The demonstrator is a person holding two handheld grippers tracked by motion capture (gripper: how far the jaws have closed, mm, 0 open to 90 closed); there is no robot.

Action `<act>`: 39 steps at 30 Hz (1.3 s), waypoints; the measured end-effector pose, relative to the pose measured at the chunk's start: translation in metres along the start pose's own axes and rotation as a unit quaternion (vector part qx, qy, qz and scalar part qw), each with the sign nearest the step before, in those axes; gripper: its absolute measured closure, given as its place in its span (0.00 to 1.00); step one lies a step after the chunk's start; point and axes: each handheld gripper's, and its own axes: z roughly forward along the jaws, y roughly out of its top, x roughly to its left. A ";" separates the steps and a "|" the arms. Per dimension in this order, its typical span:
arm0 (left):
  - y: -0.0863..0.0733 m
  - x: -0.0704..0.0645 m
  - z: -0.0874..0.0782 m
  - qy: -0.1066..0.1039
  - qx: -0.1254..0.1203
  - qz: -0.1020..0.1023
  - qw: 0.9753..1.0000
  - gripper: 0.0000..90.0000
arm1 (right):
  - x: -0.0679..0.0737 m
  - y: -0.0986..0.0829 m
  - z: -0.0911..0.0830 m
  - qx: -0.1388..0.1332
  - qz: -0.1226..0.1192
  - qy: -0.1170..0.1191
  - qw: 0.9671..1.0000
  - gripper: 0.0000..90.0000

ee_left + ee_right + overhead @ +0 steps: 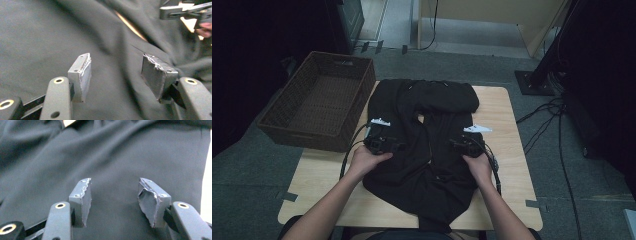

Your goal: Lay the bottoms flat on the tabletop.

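I judge the black garment [427,145] beside the wicker basket [319,100] soft, light and floppy, so with left gripper [117,75] and right gripper [113,200] both spread wide and empty, I'd pinch bunched side edges.

matt black cloth garment [427,150]; pale smooth wood table [507,145]; rough woven wicker basket [319,102].

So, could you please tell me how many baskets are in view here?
1. A single brown wicker basket sits at the table's far left corner, left of the black garment. It looks empty; none other can be seen.
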 end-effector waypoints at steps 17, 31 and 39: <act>-0.001 0.013 0.023 0.029 0.017 0.006 0.999 0.48 | 0.019 0.010 0.027 -0.005 -0.057 -0.022 0.998 0.71; -0.020 -0.001 0.016 0.008 0.025 0.018 0.999 0.49 | 0.010 -0.009 -0.009 0.035 -0.043 -0.011 0.998 0.99; -0.026 -0.006 0.008 0.012 0.044 0.028 0.999 0.51 | -0.001 -0.027 -0.041 0.067 -0.040 -0.029 0.997 0.98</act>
